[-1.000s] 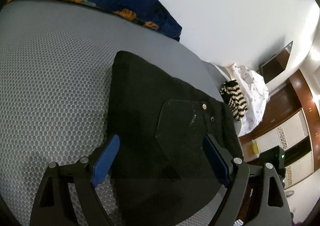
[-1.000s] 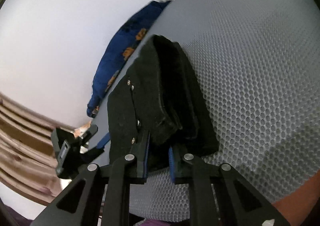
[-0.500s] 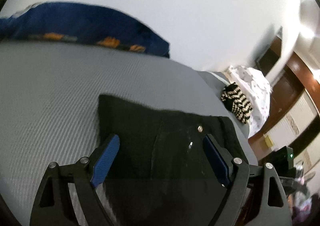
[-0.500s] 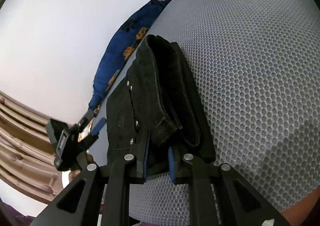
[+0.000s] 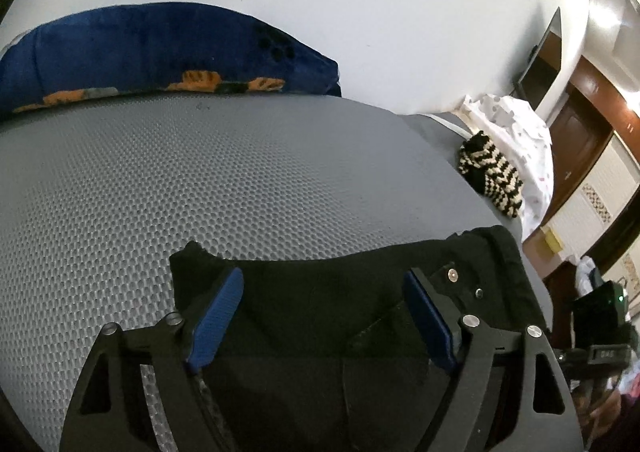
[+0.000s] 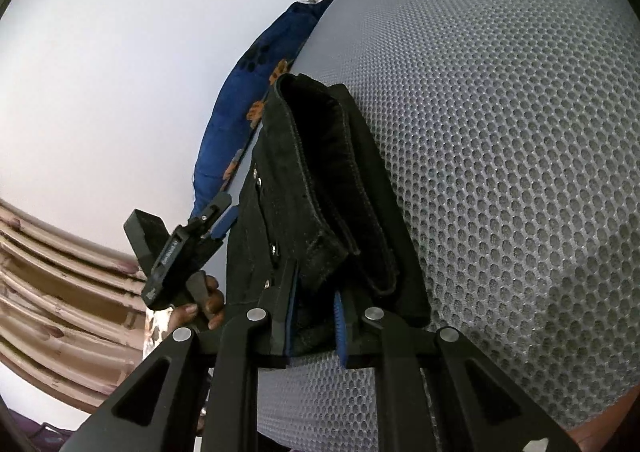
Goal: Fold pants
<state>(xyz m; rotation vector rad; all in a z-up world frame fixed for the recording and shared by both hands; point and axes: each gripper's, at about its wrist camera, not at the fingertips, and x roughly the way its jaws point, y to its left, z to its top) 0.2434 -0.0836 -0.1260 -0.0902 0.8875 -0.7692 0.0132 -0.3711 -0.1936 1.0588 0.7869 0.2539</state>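
Black folded pants (image 5: 328, 292) lie on a grey honeycomb-mesh bed (image 5: 200, 179). My left gripper (image 5: 324, 308) is open, its blue pads spread wide above the pants near their rear pocket and rivets. In the right wrist view the pants (image 6: 320, 179) form a thick folded bundle. My right gripper (image 6: 314, 312) is shut on the near end of this bundle at the bed's edge. The left gripper (image 6: 218, 217) shows at the left of that view, held in a hand.
A blue pillow with orange print (image 5: 160, 51) lies against the white wall at the far side. A black-and-cream striped knit item (image 5: 490, 175) and a white cloth (image 5: 516, 131) sit at the bed's right end. Wooden cabinets (image 5: 592, 155) stand beyond.
My left gripper has pulled back and tilted up, so the pants sit lower in its view. My right gripper stays shut on the bundle, which has shifted slightly.
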